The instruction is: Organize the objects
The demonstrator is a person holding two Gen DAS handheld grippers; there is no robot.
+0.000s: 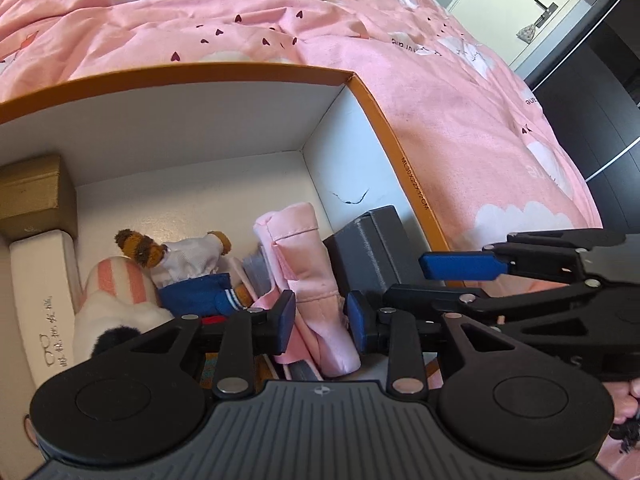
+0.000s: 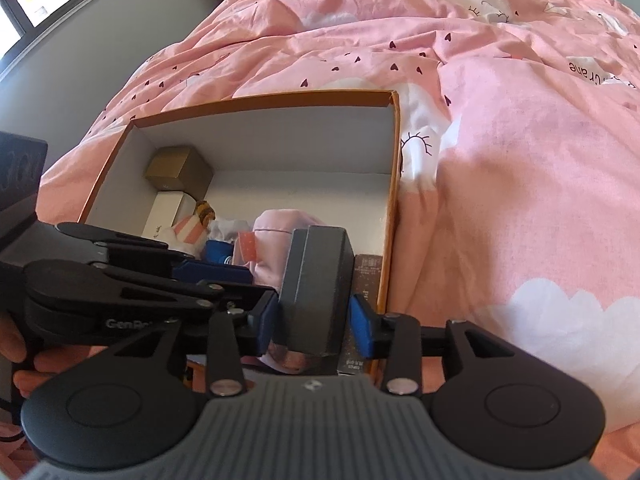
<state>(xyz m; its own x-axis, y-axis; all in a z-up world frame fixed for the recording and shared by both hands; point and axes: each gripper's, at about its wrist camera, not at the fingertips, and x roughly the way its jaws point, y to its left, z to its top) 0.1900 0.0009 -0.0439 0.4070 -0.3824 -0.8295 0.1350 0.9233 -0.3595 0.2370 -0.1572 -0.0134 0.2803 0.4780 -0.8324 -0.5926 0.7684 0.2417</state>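
Pink bedding (image 2: 520, 160) with small hearts and white clouds covers a bed and fills the background; window at upper left of the right wrist view, pale door (image 1: 532, 12) at upper right of the left wrist view. Orange carton (image 2: 394, 184) with white inside sits open on the bedding. Along its left wall: gold box (image 2: 178, 172) in the far corner, white box (image 2: 166, 216) just in front of it. Beside these, a pink-striped plush (image 1: 116, 296) and a small bear (image 1: 180, 260) in white top and blue shorts, lying touching each other. Pink pouch (image 1: 304, 276) lies mid-carton toward the near side, tilted. Grey box (image 2: 316, 280) stands upright near the right wall, just beside the pouch; a dark flat pack (image 2: 366, 272) stands between it and the wall. Left gripper (image 1: 320, 320) is partly open, pads straddling the pouch; whether they press the cloth cannot be told. Right gripper (image 2: 314, 320) is about half open around the grey box: left pad against its side, right pad with a small gap showing, so no firm grip. In the left wrist view the right gripper reaches in from the right, one blue pad (image 1: 460, 266) above the grey box. Fingers of a person's hand (image 2: 24, 360) show at the left edge behind the left gripper.
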